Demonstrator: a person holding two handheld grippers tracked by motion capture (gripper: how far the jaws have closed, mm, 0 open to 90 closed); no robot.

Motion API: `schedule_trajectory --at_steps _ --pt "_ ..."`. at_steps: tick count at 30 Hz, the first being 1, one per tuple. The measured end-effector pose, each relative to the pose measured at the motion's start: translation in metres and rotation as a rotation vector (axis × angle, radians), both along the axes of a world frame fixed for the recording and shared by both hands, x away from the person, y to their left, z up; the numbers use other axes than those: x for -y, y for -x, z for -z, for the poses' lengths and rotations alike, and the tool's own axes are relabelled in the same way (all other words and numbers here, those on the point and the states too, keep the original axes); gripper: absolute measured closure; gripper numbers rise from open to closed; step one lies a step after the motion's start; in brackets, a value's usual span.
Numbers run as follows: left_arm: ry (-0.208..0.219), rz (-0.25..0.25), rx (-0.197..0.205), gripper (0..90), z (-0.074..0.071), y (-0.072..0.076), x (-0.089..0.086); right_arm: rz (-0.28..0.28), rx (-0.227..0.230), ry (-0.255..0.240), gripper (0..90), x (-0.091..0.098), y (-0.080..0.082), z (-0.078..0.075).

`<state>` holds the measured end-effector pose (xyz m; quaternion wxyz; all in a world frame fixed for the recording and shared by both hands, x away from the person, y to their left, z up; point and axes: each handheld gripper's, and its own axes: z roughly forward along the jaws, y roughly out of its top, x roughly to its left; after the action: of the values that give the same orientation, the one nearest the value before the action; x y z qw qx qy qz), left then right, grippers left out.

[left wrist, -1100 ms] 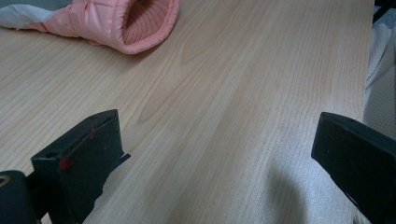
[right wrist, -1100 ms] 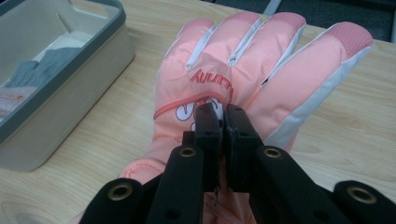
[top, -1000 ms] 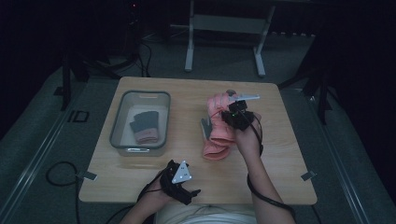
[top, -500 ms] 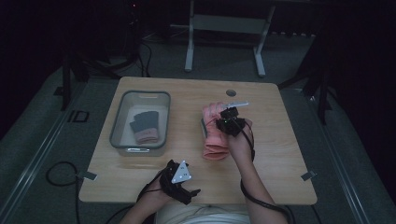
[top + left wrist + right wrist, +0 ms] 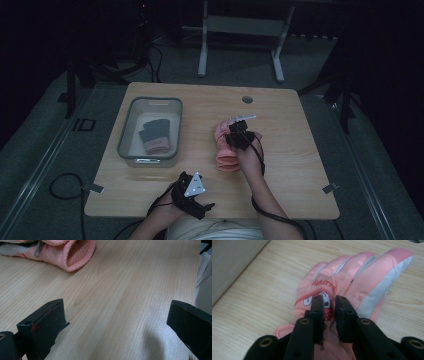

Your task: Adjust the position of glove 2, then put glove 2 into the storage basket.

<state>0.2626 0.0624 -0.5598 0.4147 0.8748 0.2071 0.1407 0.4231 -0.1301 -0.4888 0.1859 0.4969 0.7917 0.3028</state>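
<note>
We work at a pale wooden table (image 5: 300, 165) in a dark room, and we place everything by the pink glove (image 5: 225, 147) lying near its middle. Nearest us, toward the front edge and well apart from the glove's cuff, our left gripper (image 5: 192, 195) hovers low with its jaws spread wide and nothing between them; in its own view the glove's open cuff (image 5: 75, 257) lies beyond. Our right gripper (image 5: 329, 305) sits right over the back of the glove (image 5: 342, 282), its jaws a narrow slit apart, having just been opening, with a little pink fabric in the gap. Off to the glove's left stands a clear bin (image 5: 125, 150) holding a dark glove (image 5: 154, 131).
</note>
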Motion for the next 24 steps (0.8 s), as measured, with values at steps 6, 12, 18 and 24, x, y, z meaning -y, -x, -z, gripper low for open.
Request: schedule_trajectory --at_steps 6,12,18,24 --pt "0.020 -0.001 -0.014 1.8 -0.001 -0.001 -0.002 -0.073 0.034 -0.042 58.8 0.007 0.004 -0.016" --pt "0.040 -0.034 0.063 3.2 -0.008 0.001 -0.004 -0.101 0.075 -0.064 60.3 0.024 0.012 -0.035" --pt "0.135 -0.065 0.058 3.2 -0.022 -0.005 -0.008 -0.142 0.112 -0.055 61.6 0.044 0.016 -0.050" --pt "0.174 -0.109 -0.003 5.6 -0.050 -0.020 -0.008 -0.196 0.159 -0.043 70.2 0.068 0.019 -0.065"
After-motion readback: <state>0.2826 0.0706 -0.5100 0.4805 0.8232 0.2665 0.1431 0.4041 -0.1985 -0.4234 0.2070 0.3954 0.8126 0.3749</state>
